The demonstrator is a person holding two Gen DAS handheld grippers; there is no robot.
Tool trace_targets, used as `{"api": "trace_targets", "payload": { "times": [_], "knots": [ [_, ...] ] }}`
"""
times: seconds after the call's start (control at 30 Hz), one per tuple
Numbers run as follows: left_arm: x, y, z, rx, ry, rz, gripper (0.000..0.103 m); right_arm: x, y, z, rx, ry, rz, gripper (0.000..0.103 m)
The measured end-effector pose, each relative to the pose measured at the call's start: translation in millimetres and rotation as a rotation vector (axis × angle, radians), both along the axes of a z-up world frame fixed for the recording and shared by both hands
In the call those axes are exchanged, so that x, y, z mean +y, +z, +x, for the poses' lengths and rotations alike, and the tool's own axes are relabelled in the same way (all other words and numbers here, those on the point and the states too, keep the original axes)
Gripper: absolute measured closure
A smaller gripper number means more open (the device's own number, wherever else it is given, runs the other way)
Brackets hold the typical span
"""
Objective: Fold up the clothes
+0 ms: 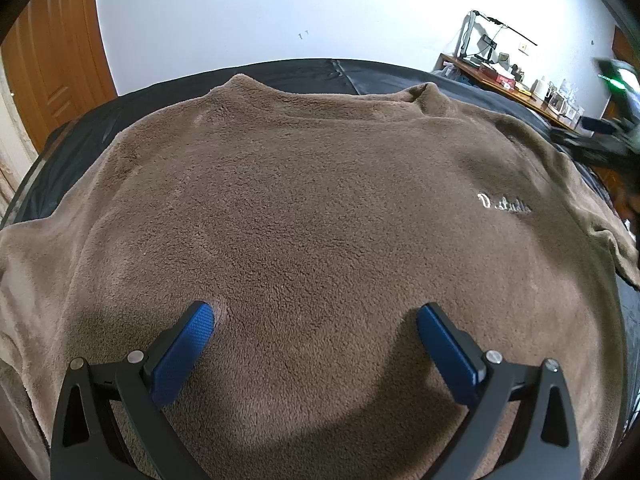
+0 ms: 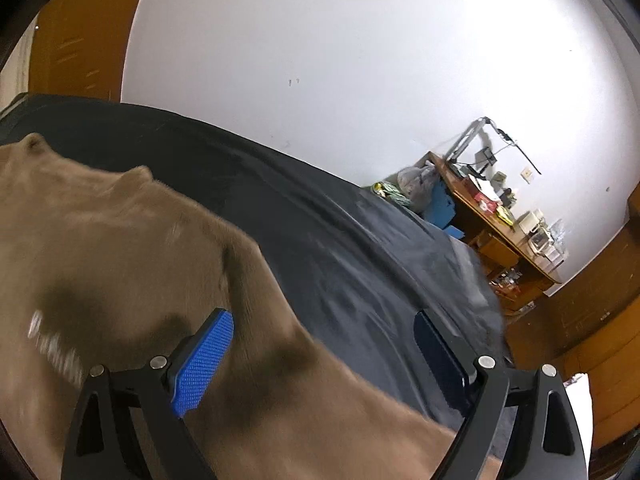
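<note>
Sweater (image 1: 304,216): brown fleece, spread flat on a dark bedsheet (image 1: 384,74); pale stitched lettering (image 1: 505,203) near its right side, neckline toward the far edge.
Left gripper (image 1: 316,318): 2 blue pads spread wide, nothing clamped between them; the left pad (image 1: 188,344) dents the fleece, the right pad sits close over it.
Right gripper (image 2: 325,330): pads wide apart, holding nothing, hanging over the sweater's edge and the sheet; the view is blurred.
Right gripper seen from the left: a dark blurred shape with a green light (image 1: 612,84) at the sweater's right.
Background: white wall (image 1: 280,8), wooden door (image 1: 52,52), cluttered wooden desk (image 2: 500,220).
</note>
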State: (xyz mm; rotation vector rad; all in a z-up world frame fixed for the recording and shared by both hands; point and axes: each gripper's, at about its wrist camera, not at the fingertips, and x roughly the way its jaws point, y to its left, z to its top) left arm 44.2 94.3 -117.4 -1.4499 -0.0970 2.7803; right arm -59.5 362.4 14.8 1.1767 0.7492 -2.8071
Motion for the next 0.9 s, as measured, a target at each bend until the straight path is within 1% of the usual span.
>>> {"api": "trace_targets", "payload": {
  "times": [0.1,0.17,0.27,0.47,0.57,0.6,0.63,0.7,0.73,0.9],
  "knots": [
    [0,0,0,0.0,0.0,0.001,0.001,27,1,32,-0.049,-0.012,-0.076,0.01],
    [0,0,1,0.0,0.001,-0.001,0.001,45,-5,52,-0.082,-0.037,-0.129,0.01],
    [0,0,1,0.0,0.003,-0.005,0.001,62,-17,75,-0.105,-0.058,-0.17,0.01],
    [-1,0,-1,0.003,0.004,0.0,0.001,72,-48,82,-0.126,-0.103,-0.117,0.01],
    [-1,0,-1,0.003,0.004,0.0,0.001,74,-60,76,-0.121,-0.119,-0.092,0.01],
    [0,0,0,0.004,0.004,0.0,0.001,72,-61,74,-0.11,-0.12,-0.068,0.01],
    [0,0,0,0.004,0.004,0.0,0.001,69,-62,72,-0.099,-0.122,-0.043,0.01],
    [0,1,1,0.004,0.004,0.0,0.001,65,-63,68,-0.076,-0.132,0.009,0.003],
    [0,1,1,0.004,0.005,0.0,0.001,63,-64,66,-0.062,-0.14,0.036,0.002],
    [0,0,0,0.003,0.004,0.0,0.001,72,-63,67,-0.075,-0.166,-0.03,0.002]
  ]
}}
